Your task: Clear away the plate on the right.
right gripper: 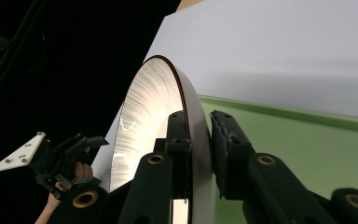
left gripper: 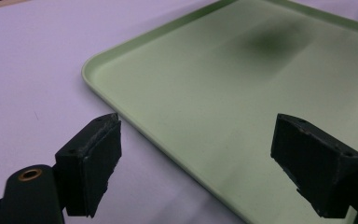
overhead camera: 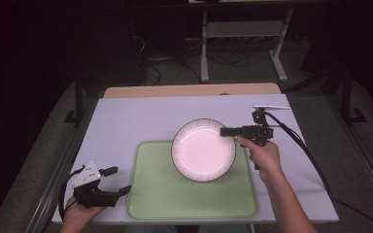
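One plate [overhead camera: 203, 149], white w/ thin dark rim and fine ribbing toward the edge; item in hand. Location: over the far part of the green tray [overhead camera: 160, 196], its far edge reaching past the tray's far rim over the lilac tabletop [overhead camera: 126, 121]; right gripper view shows it tilted up on edge, so prob. lifted, not lying flat. Handling est.: looks like glazed ceramic, so stiff, fairly heavy for a one-edge pinch, slick surface, breakable if dropped or knocked on the tray rim. Best hold: on the rim, one jaw on each face, pads well in from the lip; a grip at a single rim point leaves the far side free to sag or swing, so keep moves slow and set down low. Right gripper [overhead camera: 229, 131]: clenched on the plate's right-hand rim, one jaw on the ribbed top face, the other on the plain underside. Left gripper [overhead camera: 118, 180]: jaws spread wide, holding nothing, resting near the tray's near-left corner; its own view [left gripper: 193, 163] looks across that corner, one jaw over the tabletop, the other over the tray. Count: plates 1, trays 1, grippers 2, hands 2, tables 1. Tray otherwise bare.
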Tool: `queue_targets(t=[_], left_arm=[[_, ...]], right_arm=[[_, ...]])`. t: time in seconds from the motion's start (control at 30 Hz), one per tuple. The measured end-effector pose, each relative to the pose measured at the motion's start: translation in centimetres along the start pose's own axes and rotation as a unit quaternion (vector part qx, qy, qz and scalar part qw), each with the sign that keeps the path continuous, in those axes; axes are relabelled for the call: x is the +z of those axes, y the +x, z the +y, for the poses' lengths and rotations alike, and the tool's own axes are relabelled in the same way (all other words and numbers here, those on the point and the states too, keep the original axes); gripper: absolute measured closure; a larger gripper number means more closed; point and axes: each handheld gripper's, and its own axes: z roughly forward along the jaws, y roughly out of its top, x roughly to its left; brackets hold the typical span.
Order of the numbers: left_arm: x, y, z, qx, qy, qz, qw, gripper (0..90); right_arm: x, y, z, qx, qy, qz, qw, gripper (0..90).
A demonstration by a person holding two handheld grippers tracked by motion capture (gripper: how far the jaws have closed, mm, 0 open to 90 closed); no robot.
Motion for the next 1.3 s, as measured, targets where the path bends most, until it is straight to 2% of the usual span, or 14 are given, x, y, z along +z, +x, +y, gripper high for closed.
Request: queue_targets(t=[0.17,0.83,1.07,1.27,1.3], left_arm=[[0.0,0.0,0.0,-0.001,-0.001,0.000,1.0000,15.9],[0.0,0.0,0.0,-0.001,0.000,-0.002,1.0000,15.9],[0.0,0.1,0.0,-0.001,0.000,-0.001,1.0000,15.9],[0.0,0.1,-0.1,-0.003,0.000,-0.002,1.0000,15.9],[0.0,0.1,-0.1,-0.003,0.000,-0.002,1.0000,15.9]], right_arm=[[1.2,-0.1,-0.4,0.002,0.010,-0.001,0.9999,76.7],[5.3,-1.3,-2.5,-0.002,0.045,-0.038,0.9983,76.4],[6.2,-1.7,-3.1,0.001,0.052,-0.042,0.9978,76.6],[6.8,-2.1,-3.6,0.011,0.052,-0.034,0.9980,77.3],[6.9,-2.2,-3.7,0.009,0.055,-0.042,0.9976,78.2]])
